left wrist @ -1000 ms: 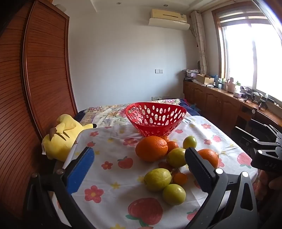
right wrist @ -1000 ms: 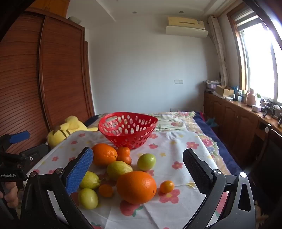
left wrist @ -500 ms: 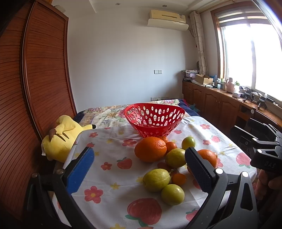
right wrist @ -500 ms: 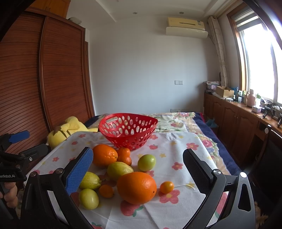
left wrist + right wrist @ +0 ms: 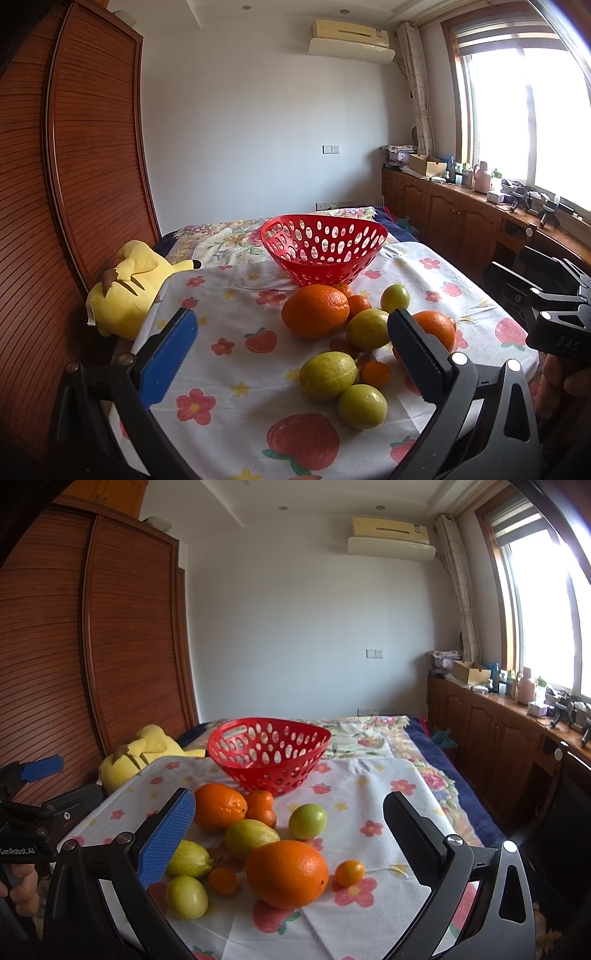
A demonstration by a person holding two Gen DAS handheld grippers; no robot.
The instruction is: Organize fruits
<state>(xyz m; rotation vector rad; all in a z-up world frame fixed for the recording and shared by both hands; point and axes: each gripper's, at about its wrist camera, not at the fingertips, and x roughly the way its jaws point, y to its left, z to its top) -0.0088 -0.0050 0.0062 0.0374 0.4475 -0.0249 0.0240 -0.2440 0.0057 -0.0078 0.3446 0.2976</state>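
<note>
Red basket (image 5: 269,753) sits upright behind fruit; both grippers' fingers (image 5: 170,350) (image 5: 166,834) spread, holding nothing.

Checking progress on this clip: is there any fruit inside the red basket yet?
None shows. Through the holes of the red basket only light and its far wall appear, but its floor is hidden by the rim. All the fruit lies on the tablecloth in front of it.

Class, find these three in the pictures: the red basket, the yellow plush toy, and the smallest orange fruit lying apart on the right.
red basket (image 5: 266,768), right wrist view, front wall.
yellow plush toy (image 5: 125,288), left wrist view, its body.
smallest orange fruit (image 5: 349,873), right wrist view, middle of peel.
</note>
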